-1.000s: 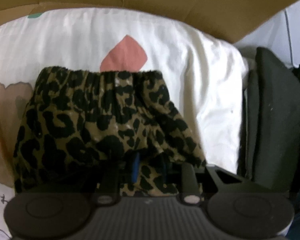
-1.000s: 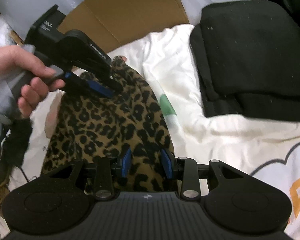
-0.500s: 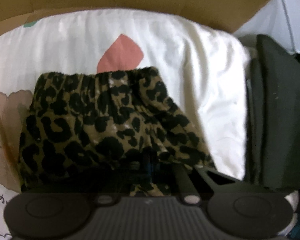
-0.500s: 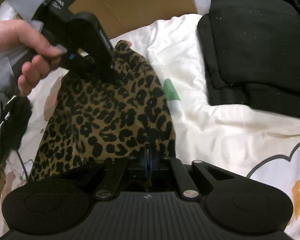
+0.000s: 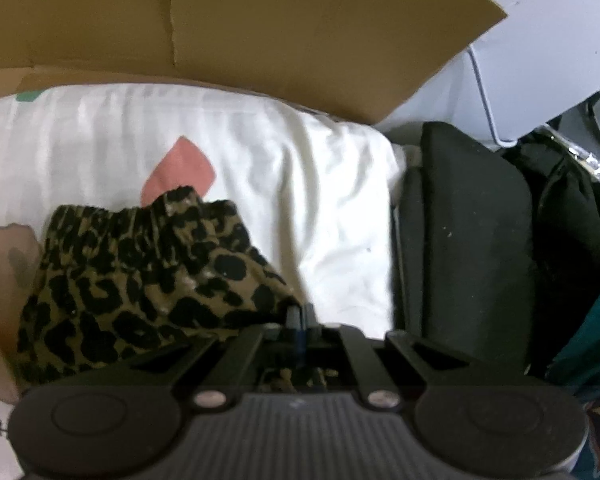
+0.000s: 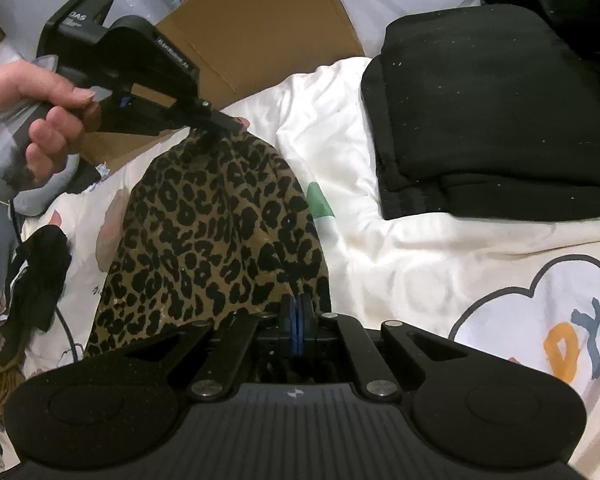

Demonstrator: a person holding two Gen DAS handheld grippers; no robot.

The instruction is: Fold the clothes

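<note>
Both our grippers are clamped on the leopard shorts (image 6: 220, 240): the right gripper (image 6: 297, 322) pinches the near edge, blue pads pressed together on the cloth, and the left gripper (image 6: 224, 122), held in a hand (image 6: 40, 120), bites the far edge and lifts it off the white sheet (image 6: 420, 260). On its body we read "DAS"; a second label is too blurred. Orange "D" and blue "Y" letters show on the sheet. Folded black clothes (image 6: 500, 112) lie beside, cardboard (image 6: 260, 32) behind.
</note>
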